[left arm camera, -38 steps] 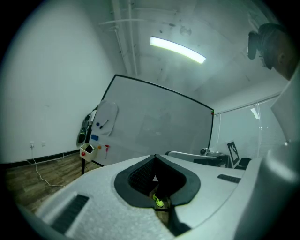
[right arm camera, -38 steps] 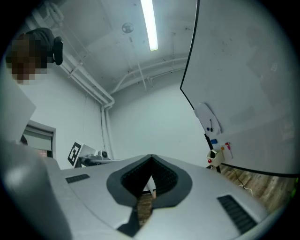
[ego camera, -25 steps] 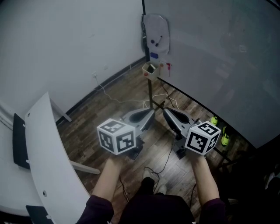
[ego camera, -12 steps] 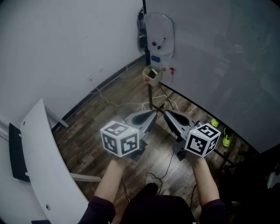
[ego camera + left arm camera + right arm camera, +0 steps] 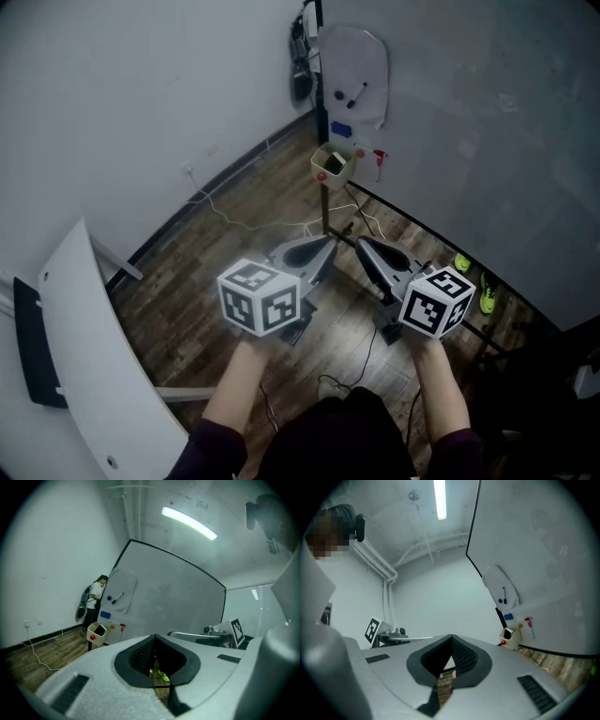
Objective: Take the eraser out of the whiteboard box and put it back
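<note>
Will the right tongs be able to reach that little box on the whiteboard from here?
Probably not yet: the right tongs are shut and well short of the box, with bare floor between them. Nothing blocks the path, though.

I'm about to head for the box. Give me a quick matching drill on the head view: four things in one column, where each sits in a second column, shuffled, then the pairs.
Things
1. cream open-topped box on a post
2. blue rectangular block
3. yellow-green shoes
4. white curved tabletop

Places
A. on the wooden floor by the whiteboard's bottom edge, right side of the view
B. along the left edge of the view
C. standing at the whiteboard's left end
D. stuck on the whiteboard just above the box

Pairs: 1-C, 2-D, 3-A, 4-B
</note>
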